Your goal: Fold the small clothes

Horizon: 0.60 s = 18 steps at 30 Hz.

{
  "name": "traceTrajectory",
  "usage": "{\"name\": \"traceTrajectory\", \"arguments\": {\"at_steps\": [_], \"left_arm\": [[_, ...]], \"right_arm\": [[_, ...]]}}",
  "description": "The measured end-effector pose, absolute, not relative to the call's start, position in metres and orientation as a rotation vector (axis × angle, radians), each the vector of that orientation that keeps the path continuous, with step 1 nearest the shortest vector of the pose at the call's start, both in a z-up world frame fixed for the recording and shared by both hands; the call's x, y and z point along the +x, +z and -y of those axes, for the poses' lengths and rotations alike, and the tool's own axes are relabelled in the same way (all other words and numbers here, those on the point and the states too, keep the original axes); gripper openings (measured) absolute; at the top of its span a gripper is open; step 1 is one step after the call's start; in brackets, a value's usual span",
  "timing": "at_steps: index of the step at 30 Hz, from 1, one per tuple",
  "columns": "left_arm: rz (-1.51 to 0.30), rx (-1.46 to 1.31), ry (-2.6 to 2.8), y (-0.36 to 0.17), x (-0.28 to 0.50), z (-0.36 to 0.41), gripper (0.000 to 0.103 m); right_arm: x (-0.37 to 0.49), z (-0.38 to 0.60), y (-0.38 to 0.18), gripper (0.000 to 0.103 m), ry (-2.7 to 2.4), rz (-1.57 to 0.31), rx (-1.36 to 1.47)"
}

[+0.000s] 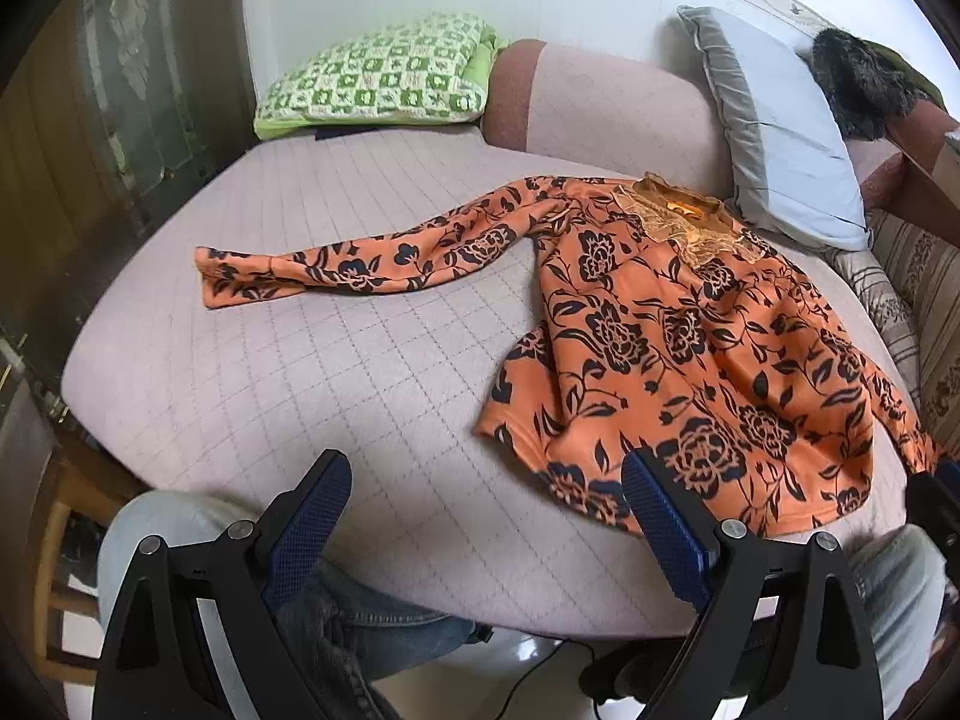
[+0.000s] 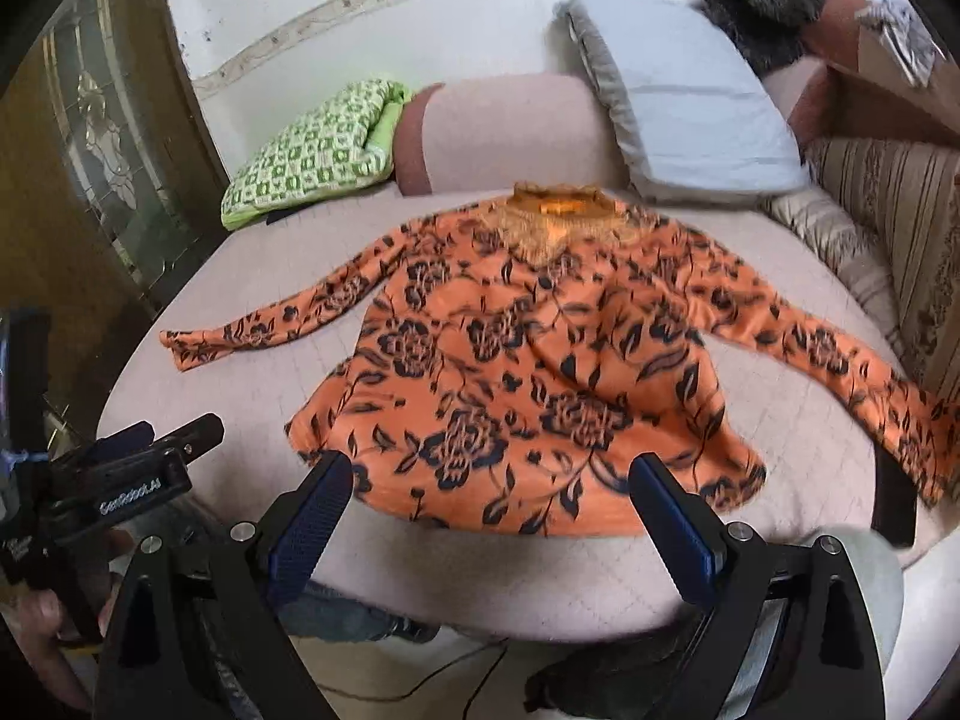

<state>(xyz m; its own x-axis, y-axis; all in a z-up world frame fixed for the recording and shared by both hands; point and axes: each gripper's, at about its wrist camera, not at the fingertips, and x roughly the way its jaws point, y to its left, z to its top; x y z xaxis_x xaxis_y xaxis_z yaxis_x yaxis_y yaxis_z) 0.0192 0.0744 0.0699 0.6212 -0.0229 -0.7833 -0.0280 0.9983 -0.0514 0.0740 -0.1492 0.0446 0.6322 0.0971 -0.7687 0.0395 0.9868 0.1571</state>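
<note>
An orange top with a dark floral print (image 1: 690, 348) lies face up on the pink quilted bed (image 1: 300, 372), lace collar (image 1: 684, 222) toward the pillows. One sleeve (image 1: 360, 264) stretches out to the left; the other sleeve (image 2: 840, 354) runs to the right. The top also shows in the right wrist view (image 2: 528, 384), slightly blurred. My left gripper (image 1: 486, 480) is open and empty, just above the near edge left of the hem. My right gripper (image 2: 489, 480) is open and empty, hovering at the hem; it is barely visible in the left wrist view (image 1: 936, 498). The left gripper shows at the left of the right wrist view (image 2: 168, 444).
A green checked cushion (image 1: 378, 75) and a grey pillow (image 1: 780, 132) lie at the head of the bed, with a pink bolster (image 1: 600, 102) between. A striped sofa arm (image 2: 888, 228) borders the right side. A dark strap (image 2: 894, 492) lies near the right sleeve. My knees (image 1: 336, 612) are under the near edge.
</note>
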Motion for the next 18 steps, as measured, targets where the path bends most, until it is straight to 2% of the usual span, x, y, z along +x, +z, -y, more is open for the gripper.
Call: {"name": "traceTrajectory", "arguments": {"at_steps": [9,18], "left_arm": [[-0.890,-0.100,-0.107,0.065,0.063,-0.064,0.092],[-0.901,-0.040,-0.390,0.073,0.081,0.035,0.092]], "right_arm": [[0.105,0.217,0.035,0.094,0.049,-0.873,0.379],[0.118,0.335,0.011,0.092,-0.111,-0.869,0.591]]}}
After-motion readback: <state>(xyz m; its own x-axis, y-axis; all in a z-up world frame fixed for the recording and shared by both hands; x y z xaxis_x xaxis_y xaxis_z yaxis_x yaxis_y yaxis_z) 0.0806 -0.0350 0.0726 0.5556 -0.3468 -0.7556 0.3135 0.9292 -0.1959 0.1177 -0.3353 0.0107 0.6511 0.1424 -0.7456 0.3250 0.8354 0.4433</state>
